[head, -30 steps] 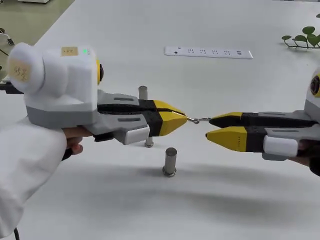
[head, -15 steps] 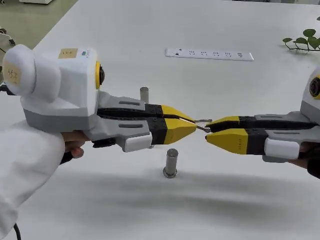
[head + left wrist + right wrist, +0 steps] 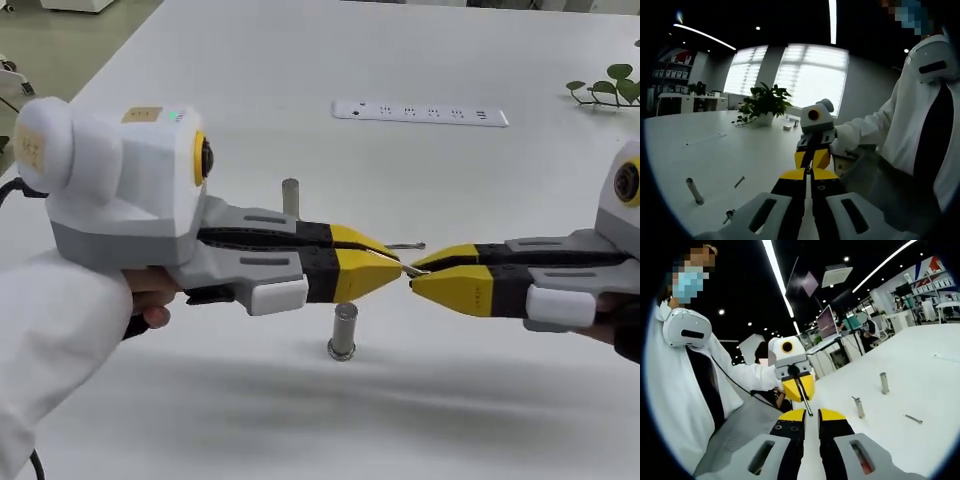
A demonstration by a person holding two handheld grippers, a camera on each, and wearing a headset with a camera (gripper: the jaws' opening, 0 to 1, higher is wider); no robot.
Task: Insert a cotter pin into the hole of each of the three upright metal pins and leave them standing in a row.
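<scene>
1. White workbench (image 3: 450, 400) runs wide and mostly bare, with a power strip (image 3: 420, 112) and a sprig of plant (image 3: 605, 82) near its far side
2. Above it, the left gripper (image 3: 392, 266) and the right gripper (image 3: 418, 273) meet nose to nose, their yellow tips almost touching
3. The left gripper's jaws are pinched together on the held cotter pin (image 3: 804, 397), which slants out from its tips. The right gripper's jaws are drawn to a narrow slit around the pin's free end, so both seem to grip it in mid-air. I read this as a hand-over or a regrip
4. The near metal pin (image 3: 343, 325) stands upright on the bench just below the meeting tips, and the far metal pin (image 3: 290, 193) stands beyond the left gripper. The middle metal pin (image 3: 859, 407) is upright between them. Whether its hole is filled is too small to tell. A spare cotter pin (image 3: 405, 245) lies flat just beyond the tips
5. Risks, as I judge them:
   - If one side lets go before the other has a firm bite, the thin pin drops, and it may knock the near metal pin over
   - If both grippers pull or twist while clamped, the legs could bend, and the pin would then refuse the hole
   - A grip too near the legs' end leaves little length to thread
</scene>
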